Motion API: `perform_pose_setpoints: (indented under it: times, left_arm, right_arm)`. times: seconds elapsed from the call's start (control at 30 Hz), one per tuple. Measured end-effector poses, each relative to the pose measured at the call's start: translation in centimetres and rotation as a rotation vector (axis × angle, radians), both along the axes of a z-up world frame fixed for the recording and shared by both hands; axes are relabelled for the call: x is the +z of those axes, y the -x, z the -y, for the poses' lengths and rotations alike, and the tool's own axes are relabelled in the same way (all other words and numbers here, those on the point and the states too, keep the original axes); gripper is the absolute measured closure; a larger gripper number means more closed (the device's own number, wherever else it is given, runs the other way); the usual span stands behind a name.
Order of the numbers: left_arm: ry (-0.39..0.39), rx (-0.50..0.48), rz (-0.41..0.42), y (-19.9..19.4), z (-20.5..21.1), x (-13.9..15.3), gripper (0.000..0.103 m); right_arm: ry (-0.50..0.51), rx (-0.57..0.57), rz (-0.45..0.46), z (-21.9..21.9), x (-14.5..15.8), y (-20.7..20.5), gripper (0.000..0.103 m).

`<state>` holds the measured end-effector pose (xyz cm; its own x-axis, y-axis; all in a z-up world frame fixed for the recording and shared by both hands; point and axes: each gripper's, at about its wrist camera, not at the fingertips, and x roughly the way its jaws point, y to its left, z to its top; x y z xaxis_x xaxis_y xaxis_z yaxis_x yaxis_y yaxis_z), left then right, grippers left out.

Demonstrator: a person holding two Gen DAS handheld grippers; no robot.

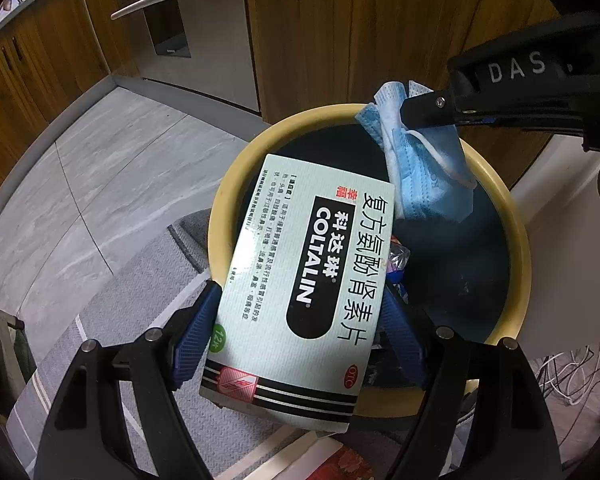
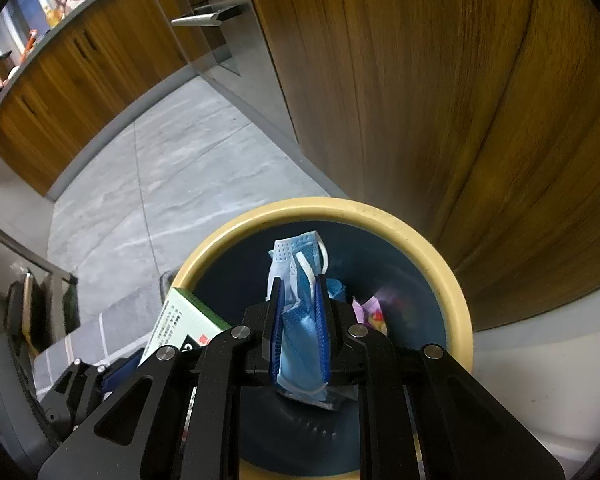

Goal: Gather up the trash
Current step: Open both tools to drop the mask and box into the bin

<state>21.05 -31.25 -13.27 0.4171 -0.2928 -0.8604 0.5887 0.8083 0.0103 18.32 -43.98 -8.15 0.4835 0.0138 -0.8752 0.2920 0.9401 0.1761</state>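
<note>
Both grippers over the round bin with cream-yellow rim and dark blue inside (image 1: pixel 516 264), which stands on grey tile floor beside a wood-grain cabinet panel (image 2: pixel 440 80). Left gripper (image 1: pixel 300 336) clamped on a pale green cardboard medicine box printed "COLTALIN" (image 1: pixel 300 280); blue pads press its two long edges near the lower end. Box's long axis runs straight out along the fingers, far end pointing into the bin mouth, near end hanging back outside the rim; printed face up toward the camera. Box therefore straddles the near rim, roughly half over the opening. Right gripper (image 2: pixel 300 320) clamped on a crumpled light blue disposable face mask with white ear loops (image 2: pixel 300 300); mask stands up between the pads, its loose end dangling below, directly above the bin's interior. Some coloured wrappers (image 2: pixel 370 312) already lie inside. Judgement: the mask is the better placed for release, fully over the opening. The box probably needs a nudge forward or a tip downward first, else its rear end may catch the rim and topple outward.
</note>
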Motion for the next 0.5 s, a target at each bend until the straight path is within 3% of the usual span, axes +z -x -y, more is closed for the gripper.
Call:
perform_pose_setpoints:
  times: [0.3,0.47,0.5]
  left_arm:
    - [0.002,0.005,0.016,0.2,-0.3,0.4,0.025]
    - [0.011,0.013,0.035,0.6,-0.7,1.0,0.023]
    - [0.012,0.014,0.042,0.6,-0.8,1.2,0.022]
  right_arm:
    - [0.014,0.000,0.004,0.0,0.0,0.2,0.086]
    - [0.014,-0.003,0.001,0.0,-0.1,0.2,0.077]
    - [0.015,-0.002,0.001,0.0,-0.1,0.2,0.071]
